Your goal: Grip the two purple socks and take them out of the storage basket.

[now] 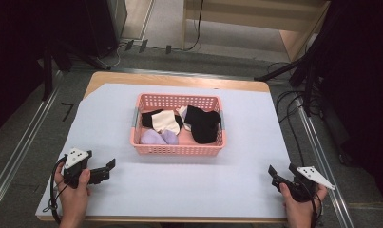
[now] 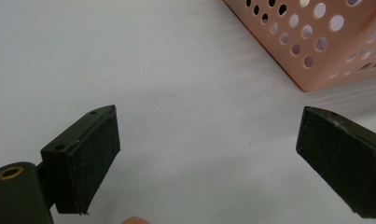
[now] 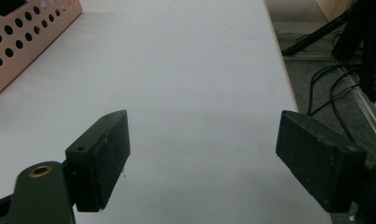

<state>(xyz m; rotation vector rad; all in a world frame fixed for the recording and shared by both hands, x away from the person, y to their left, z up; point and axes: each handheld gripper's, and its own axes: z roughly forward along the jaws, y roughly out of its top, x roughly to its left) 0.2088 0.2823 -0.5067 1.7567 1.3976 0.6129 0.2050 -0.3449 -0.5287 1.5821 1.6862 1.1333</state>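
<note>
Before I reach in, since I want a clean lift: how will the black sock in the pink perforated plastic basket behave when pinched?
The black sock lies crumpled in the pink perforated plastic basket, so it is probably soft and will droop. It looks light. It touches the cream sock, which might drag along.

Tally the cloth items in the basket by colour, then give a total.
Black: 2
Cream: 1
Lilac: 2
Total: 5 that can be told apart in the basket; a white scrap at the back may be another.
</note>
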